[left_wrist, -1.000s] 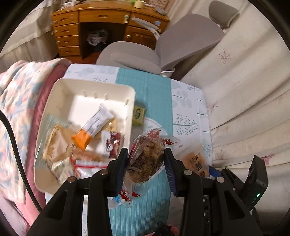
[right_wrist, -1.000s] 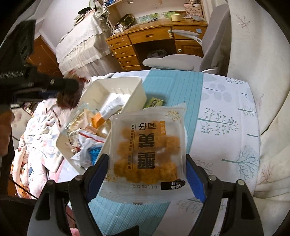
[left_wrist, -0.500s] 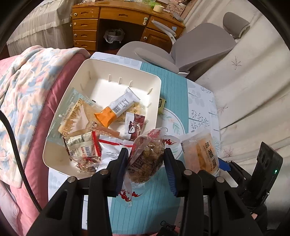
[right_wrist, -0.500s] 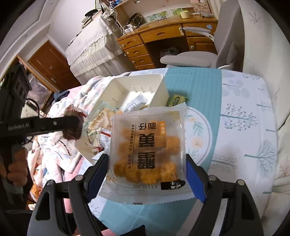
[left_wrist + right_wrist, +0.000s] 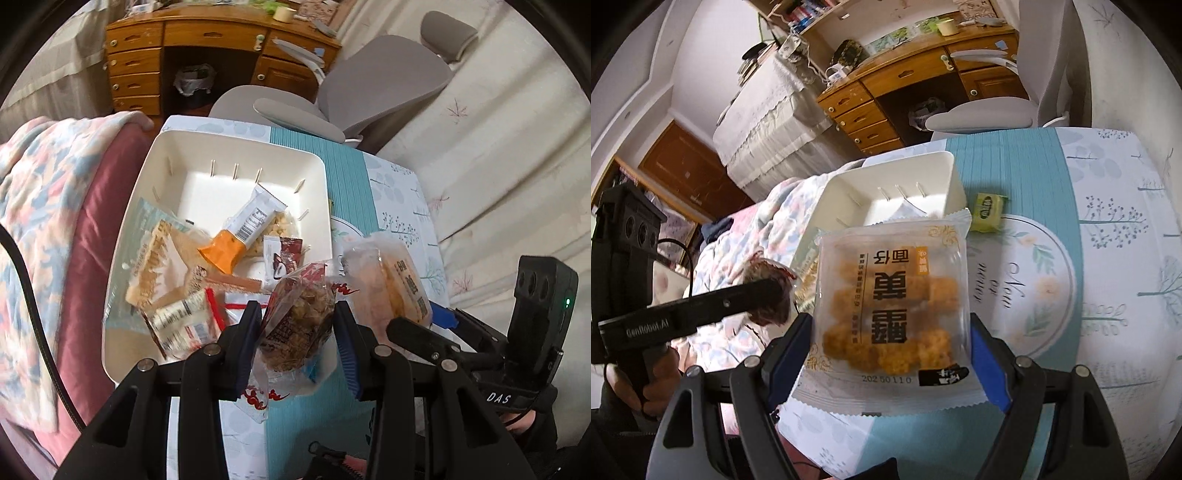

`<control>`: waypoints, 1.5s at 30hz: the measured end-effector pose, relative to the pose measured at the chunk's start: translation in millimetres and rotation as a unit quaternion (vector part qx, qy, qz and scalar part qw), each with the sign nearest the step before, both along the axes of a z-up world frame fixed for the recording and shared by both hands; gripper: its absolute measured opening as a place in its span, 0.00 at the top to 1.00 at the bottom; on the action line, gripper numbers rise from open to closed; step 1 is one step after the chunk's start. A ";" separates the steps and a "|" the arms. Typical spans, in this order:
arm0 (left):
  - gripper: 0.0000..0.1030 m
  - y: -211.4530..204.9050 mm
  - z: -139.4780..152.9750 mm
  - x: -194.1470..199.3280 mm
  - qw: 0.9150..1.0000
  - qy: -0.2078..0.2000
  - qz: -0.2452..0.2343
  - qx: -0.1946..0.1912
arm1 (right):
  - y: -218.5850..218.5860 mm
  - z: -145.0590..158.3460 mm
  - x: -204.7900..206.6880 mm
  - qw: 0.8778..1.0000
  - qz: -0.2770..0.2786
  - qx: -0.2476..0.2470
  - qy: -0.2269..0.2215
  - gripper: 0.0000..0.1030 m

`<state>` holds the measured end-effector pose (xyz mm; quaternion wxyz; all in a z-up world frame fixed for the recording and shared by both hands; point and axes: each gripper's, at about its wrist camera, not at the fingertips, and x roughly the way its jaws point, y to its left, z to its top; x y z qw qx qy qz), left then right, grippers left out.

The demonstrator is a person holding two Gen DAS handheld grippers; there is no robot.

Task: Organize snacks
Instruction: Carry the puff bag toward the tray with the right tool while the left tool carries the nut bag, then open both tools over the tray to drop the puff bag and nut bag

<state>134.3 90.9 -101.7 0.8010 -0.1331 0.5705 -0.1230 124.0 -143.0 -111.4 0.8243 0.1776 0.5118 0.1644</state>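
My left gripper (image 5: 295, 343) is shut on a clear bag of brown nut clusters (image 5: 299, 321) with red print, held over the near right corner of the white bin (image 5: 236, 147). The bin holds several snack packets, among them an orange-and-white bar (image 5: 240, 236). My right gripper (image 5: 890, 350) is shut on a flat clear packet of golden fried pieces (image 5: 892, 302), held above the table just right of the bin (image 5: 886, 173). That packet (image 5: 391, 280) also shows in the left wrist view, beside my left gripper. A small green packet (image 5: 988, 212) lies on the tablecloth by the bin's far right corner.
The table wears a teal and white tree-print cloth (image 5: 1108, 229). A grey office chair (image 5: 362, 88) and a wooden desk (image 5: 221, 44) stand beyond it. A pink sofa with a floral blanket (image 5: 40, 192) runs along the bin's left side. A hand (image 5: 639, 380) grips the left tool's handle.
Both grippers have moved left with their packets, so the bin now lies under my left gripper and the fried-piece packet has come close beside it. Neither grip has changed.
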 end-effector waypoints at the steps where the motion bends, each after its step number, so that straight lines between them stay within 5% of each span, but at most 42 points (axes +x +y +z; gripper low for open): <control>1: 0.62 4.5 -1.9 2.6 1.000 0.001 -0.008 0.000 | 4.7 -1.4 1.9 1.000 -0.006 0.000 -0.001 0.21; 15: 0.62 40.1 -27.2 25.7 0.997 0.014 -0.076 0.000 | 48.5 -25.4 20.4 0.998 -0.059 0.008 0.013 0.20; 18: 0.45 46.1 -29.5 28.2 0.997 0.018 -0.075 0.001 | 54.1 -29.7 24.1 0.998 -0.064 0.003 0.022 0.19; 23: 0.33 54.1 -29.5 29.8 0.997 0.020 -0.072 0.002 | 55.5 -30.1 25.8 0.998 -0.066 0.006 0.022 0.16; 45: 0.24 32.2 -12.7 1.2 0.999 0.020 -0.029 0.001 | 22.3 -5.2 9.5 0.999 -0.036 -0.008 -0.016 0.12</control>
